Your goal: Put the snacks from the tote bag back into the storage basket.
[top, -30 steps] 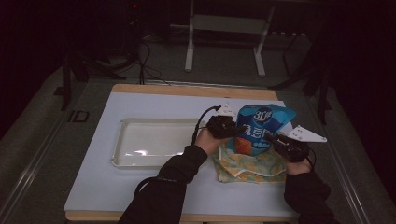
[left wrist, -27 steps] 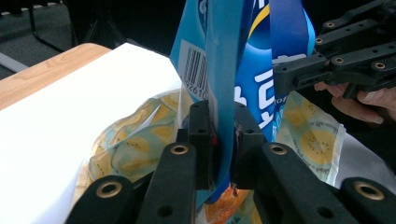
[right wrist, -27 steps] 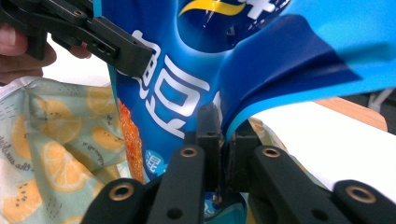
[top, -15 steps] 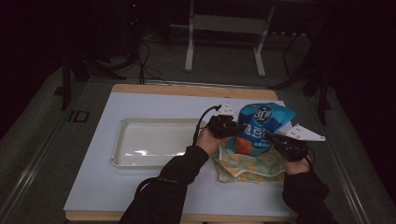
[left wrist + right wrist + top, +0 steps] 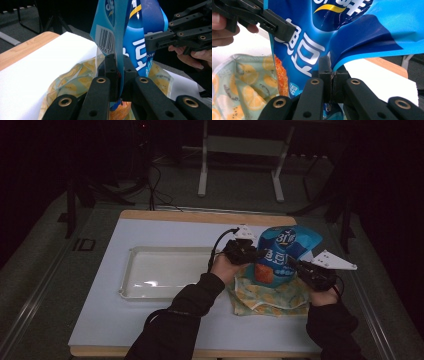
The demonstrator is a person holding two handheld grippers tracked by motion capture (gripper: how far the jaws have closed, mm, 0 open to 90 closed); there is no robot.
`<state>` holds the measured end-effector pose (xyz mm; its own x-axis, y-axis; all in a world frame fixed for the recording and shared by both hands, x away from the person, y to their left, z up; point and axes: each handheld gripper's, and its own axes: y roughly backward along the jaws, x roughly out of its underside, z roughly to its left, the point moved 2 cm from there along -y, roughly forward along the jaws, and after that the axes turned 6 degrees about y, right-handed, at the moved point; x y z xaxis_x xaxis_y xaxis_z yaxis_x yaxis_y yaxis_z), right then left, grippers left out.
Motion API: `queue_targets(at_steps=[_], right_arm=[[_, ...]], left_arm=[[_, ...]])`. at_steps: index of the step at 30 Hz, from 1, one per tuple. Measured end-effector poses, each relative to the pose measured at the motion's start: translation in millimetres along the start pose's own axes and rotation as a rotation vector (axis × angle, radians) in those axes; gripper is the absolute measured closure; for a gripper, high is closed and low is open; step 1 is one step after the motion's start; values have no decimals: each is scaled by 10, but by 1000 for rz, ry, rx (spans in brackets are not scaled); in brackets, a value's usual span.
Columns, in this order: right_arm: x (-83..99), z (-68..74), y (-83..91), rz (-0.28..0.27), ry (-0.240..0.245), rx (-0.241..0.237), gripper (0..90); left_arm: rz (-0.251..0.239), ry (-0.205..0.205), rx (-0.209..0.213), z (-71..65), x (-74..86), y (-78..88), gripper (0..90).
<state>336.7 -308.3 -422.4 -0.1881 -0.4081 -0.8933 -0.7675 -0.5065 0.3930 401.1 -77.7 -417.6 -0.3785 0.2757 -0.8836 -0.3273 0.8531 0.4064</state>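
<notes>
A blue snack bag (image 5: 287, 251) hangs upright above the table, held from both sides. My left gripper (image 5: 256, 255) is shut on the bag's left edge (image 5: 119, 53), just below its barcode. At the opposite edge my right gripper (image 5: 294, 265) is shut on the blue snack bag (image 5: 352, 30). Under the bag lies a flat pouch printed with lemon slices (image 5: 272, 295), also in the left gripper view (image 5: 75, 82) and the right gripper view (image 5: 239, 87). The other gripper's jaws show in each gripper view (image 5: 180, 37) (image 5: 262, 18).
A clear shallow tray (image 5: 131, 280) sits on the white table cover (image 5: 100, 315), left of my hands. The wooden table edge (image 5: 190, 215) runs along the far side. Dark floor, cables and a stand's legs (image 5: 240, 165) lie beyond it.
The bag and both grippers have shifted a little; both grips stay as they were.
</notes>
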Motion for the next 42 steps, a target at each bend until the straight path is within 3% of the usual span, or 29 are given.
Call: queue_targets(at_steps=[27, 42], right_arm=[[-500, -24, 196, -66, 32, 16, 887], [-772, -33, 121, -88, 48, 31, 886]], left_arm=[[-29, -28, -20, -144, -453, 335, 885], [-60, -29, -61, -89, -628, 510, 885]])
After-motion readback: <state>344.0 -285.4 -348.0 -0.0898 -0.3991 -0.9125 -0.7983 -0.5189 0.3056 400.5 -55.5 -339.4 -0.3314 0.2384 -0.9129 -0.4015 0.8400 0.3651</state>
